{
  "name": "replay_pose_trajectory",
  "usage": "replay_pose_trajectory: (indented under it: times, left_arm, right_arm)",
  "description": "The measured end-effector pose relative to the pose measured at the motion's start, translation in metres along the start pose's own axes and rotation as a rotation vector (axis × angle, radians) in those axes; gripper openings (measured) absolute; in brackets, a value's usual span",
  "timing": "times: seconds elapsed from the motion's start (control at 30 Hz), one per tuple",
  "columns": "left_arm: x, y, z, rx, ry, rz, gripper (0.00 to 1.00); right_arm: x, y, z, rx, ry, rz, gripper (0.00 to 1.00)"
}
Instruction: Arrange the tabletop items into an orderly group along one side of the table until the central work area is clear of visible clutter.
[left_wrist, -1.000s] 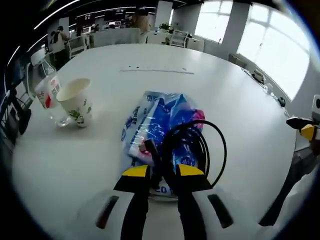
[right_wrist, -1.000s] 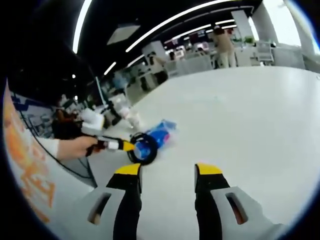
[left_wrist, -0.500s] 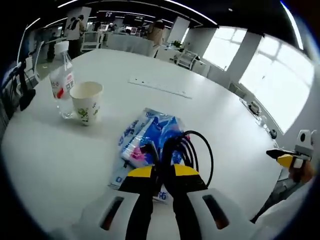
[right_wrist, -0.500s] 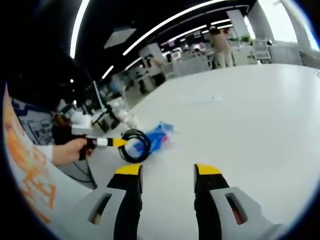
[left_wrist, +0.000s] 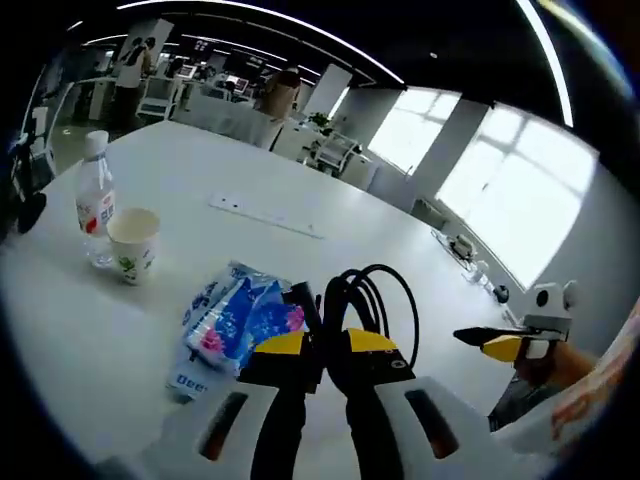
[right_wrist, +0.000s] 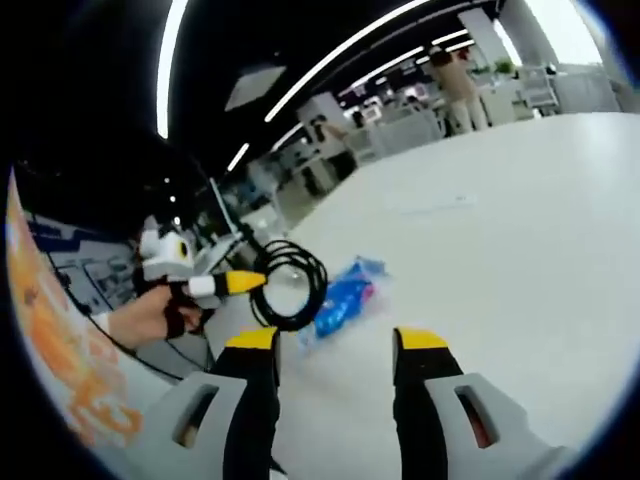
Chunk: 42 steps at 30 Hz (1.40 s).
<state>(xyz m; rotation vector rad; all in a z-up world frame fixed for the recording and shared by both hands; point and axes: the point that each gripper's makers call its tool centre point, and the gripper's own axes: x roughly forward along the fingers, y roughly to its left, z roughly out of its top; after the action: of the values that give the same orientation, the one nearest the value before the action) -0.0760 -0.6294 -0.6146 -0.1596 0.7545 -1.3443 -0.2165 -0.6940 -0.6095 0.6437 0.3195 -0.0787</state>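
Left gripper view: left gripper (left_wrist: 317, 347) pinches coiled black cable (left_wrist: 370, 305), carry step, blue plastic packet (left_wrist: 232, 322) just left of it; next, set cable at table edge; right gripper (right_wrist: 336, 342) spread, empty.

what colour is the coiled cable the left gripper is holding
Black. The coiled cable shows best in the left gripper view, pinched in the left gripper.

A large open-plan office surrounds a broad white rounded tabletop (left_wrist: 330, 215). Tall bright windows (left_wrist: 500, 205) fill the right side of the left gripper view, with a white square pillar (left_wrist: 327, 92) standing left of them near top centre. The ceiling is dark, crossed by long curved white strip lights (right_wrist: 330, 62). Rows of pale desks and office chairs (left_wrist: 335, 155) sit beyond the tabletop's far edge. People stand among the far desks (right_wrist: 462, 85), at the upper right of the right gripper view. A bright orange surface (right_wrist: 50, 350) runs along that view's left edge.
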Motion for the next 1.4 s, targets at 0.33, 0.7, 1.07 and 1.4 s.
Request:
replay_pose_trajectory:
  times: [0.33,0.7,1.07,1.4]
  left_arm:
    - [0.006,-0.059,0.0,-0.079,-0.016,-0.283,0.1]
    - [0.008,-0.091,0.002,-0.218,-0.039,-0.434,0.1]
    - [0.01,-0.091,0.0,-0.285,-0.051,-0.463,0.11]
    - [0.022,-0.094,-0.027,-0.313,0.022,-0.437,0.11]
  right_arm:
    - [0.003,0.005,0.013,0.143,-0.058,0.07,0.55]
    - [0.002,0.022,0.017,0.383,-0.154,0.183,0.54]
    - [-0.006,0.032,0.023,0.448,-0.183,0.257,0.02]
    - [-0.012,0.001,0.022,0.499,-0.201,0.14,0.01]
